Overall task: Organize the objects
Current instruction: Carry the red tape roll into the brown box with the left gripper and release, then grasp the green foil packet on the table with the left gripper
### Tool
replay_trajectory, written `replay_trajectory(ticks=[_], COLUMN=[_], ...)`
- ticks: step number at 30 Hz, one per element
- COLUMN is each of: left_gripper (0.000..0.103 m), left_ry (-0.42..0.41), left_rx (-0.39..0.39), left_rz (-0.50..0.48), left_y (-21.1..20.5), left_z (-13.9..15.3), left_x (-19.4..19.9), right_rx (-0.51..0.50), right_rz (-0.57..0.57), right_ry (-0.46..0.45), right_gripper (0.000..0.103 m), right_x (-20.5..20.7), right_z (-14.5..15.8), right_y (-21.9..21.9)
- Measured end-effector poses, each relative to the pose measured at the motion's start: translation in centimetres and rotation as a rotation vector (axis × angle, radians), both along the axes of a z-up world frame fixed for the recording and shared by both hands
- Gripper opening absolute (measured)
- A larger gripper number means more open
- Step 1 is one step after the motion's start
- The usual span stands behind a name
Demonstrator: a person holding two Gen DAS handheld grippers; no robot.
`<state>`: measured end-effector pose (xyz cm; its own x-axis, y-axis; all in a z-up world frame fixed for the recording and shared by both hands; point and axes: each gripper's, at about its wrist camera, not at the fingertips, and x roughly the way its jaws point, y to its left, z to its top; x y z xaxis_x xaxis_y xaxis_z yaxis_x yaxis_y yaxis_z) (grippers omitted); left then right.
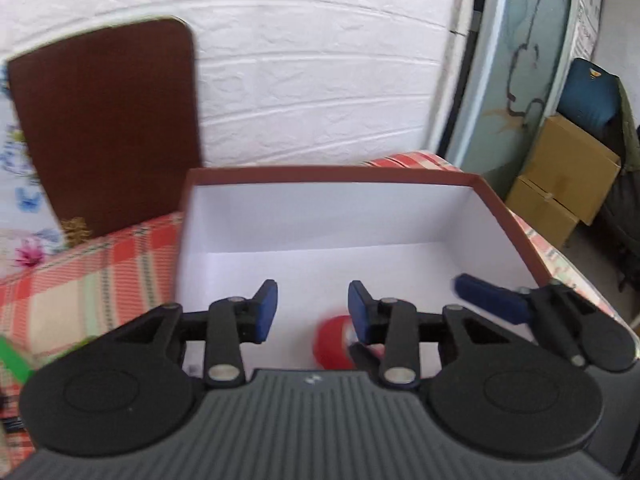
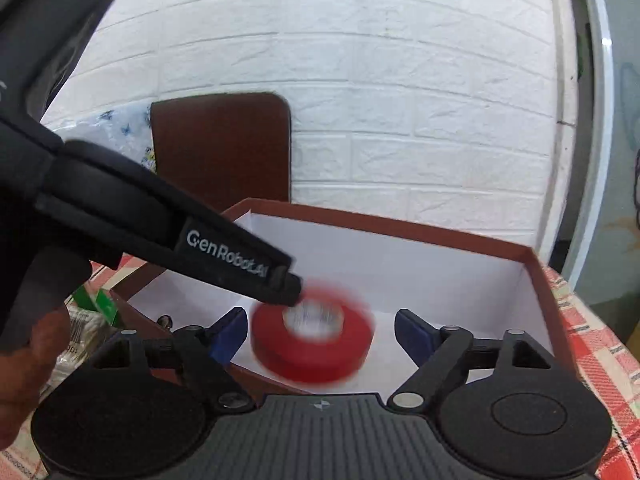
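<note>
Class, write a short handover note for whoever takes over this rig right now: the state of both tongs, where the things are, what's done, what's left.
Left tongs: open, empty, tip down by the red tape roll.
Right tongs: open wide, empty, at the near rim of the box.
Tape: blurred, inside the box; can't tell if it has settled.
Done: tape in the box.
Left: probably the green item and the clutter beside the box.
</note>
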<state>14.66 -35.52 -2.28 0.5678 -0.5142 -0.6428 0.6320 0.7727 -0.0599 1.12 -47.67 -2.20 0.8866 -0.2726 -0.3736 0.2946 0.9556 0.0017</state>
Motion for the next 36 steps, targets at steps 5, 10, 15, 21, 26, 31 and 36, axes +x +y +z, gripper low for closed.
replay_trajectory(ticks=[5, 10, 15, 21, 26, 31, 36], left_gripper=[0.049, 0.048, 0.048, 0.079, 0.077, 0.037, 0.034], left_ry=[-0.064, -0.067, 0.068, 0.181, 0.226, 0.228, 0.123], left_rx=[0.01, 0.002, 0.077, 0.062, -0.022, -0.066, -0.103], left_rz=[0.075, 0.218, 0.315, 0.359, 0.295, 0.222, 0.125], left_y=[6.0, 16.5, 25.4, 27.7, 28.5, 25.6, 22.1], left_z=[3.8, 7.2, 1.4, -2.6, -5.1, -5.1, -0.2], left_x=[-2.2, -4.3, -4.7, -3.1, -1.8, 0.1, -0.9], right_rx=[0.028, 0.042, 0.107, 0.144, 0.13, 0.112, 0.123], right_rz=[0.032, 0.194, 0.363, 0.473, 0.515, 0.546, 0.482], right_ry=[-0.064, -0.121, 0.048, 0.194, 0.247, 0.238, 0.14], right_gripper=[0.079, 0.076, 0.069, 0.069, 0.07, 0.039, 0.037], right_x=[-1.5, -2.3, 0.7, 4.5, 7.1, 8.8, 7.1], right_z=[0.5, 1.8, -2.7, -5.6, -6.2, -6.8, -3.7], right_y=[2.2, 8.8, 15.3, 18.9, 20.0, 21.3, 18.8])
